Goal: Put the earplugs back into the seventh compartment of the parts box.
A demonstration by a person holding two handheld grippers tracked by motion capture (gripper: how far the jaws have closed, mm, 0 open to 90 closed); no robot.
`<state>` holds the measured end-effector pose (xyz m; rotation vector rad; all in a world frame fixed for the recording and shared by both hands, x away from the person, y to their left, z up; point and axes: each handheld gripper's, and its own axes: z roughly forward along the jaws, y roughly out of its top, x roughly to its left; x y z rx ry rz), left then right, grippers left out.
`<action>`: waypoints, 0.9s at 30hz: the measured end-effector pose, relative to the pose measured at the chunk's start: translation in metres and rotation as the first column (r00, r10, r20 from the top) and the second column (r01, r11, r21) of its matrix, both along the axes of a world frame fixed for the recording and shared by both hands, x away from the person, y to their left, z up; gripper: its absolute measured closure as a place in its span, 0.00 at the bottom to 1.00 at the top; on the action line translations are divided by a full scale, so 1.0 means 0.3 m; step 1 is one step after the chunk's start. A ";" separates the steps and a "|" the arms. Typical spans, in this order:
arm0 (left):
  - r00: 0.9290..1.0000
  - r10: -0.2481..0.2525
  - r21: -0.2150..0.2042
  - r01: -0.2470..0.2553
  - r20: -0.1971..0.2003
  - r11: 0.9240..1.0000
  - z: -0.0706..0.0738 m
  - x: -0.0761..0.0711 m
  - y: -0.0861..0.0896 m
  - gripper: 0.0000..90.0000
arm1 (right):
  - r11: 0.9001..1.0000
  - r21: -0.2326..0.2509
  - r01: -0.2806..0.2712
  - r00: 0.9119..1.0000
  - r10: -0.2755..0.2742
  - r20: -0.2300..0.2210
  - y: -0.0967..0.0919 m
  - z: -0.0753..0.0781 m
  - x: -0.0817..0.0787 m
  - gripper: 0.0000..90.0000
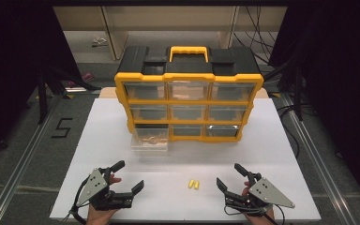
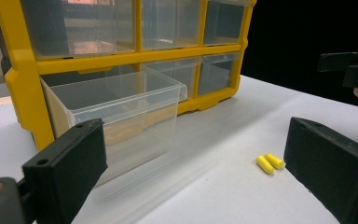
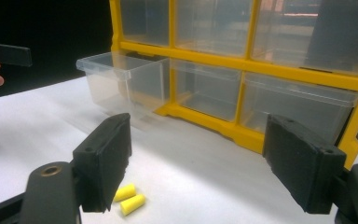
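A white worktop (image 1: 122, 140) held a yellow and black drawer box (image 1: 189, 91) with nine clear drawers in three rows. The bottom left drawer (image 1: 149, 139) was pulled out part way toward the person. From the high view, something pale lay inside it, but it was too blurry to tell what.

Two small yellow pieces (image 1: 193, 184) lay side by side on the worktop, near the front edge. They sat between the two grippers and touched neither one.

The left gripper (image 1: 130, 175) was at the front left of the worktop, held in a hand (image 1: 99, 213). Its jaws were wide apart with nothing in them. The right gripper (image 1: 228, 176) was at the front right, and its jaws were wide apart and empty too.

The left gripper view looked right at the pulled-out drawer (image 2: 116, 121), close up. It showed the yellow pieces (image 2: 269, 163) just beside its far jaw, and the other gripper far off at the edge.

The right gripper view showed the yellow pieces (image 3: 129, 198) low down by its near jaw. It showed the pulled-out drawer (image 3: 121, 81) farther away, sticking out past the other drawers.

The high view alone showed the yellow handle (image 1: 189, 52) on top of the box.
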<state>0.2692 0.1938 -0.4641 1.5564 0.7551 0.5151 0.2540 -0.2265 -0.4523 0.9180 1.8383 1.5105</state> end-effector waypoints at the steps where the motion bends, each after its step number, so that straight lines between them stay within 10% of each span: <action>1: 1.000 -0.001 0.003 0.001 0.000 1.000 0.000 0.000 -0.002 0.06 | 1.000 0.000 -0.002 1.000 0.002 -0.001 0.001 0.000 0.000 0.27; 15: 1.000 -0.005 0.008 0.005 0.001 1.000 -0.001 0.000 -0.006 0.07 | 0.998 -0.032 -0.062 0.998 0.061 -0.008 0.023 0.005 -0.001 0.28; 27: 1.000 -0.002 0.007 0.002 0.004 1.000 -0.001 -0.001 -0.006 0.07 | 0.978 -0.149 -0.147 0.985 0.130 -0.116 0.078 0.032 0.048 0.31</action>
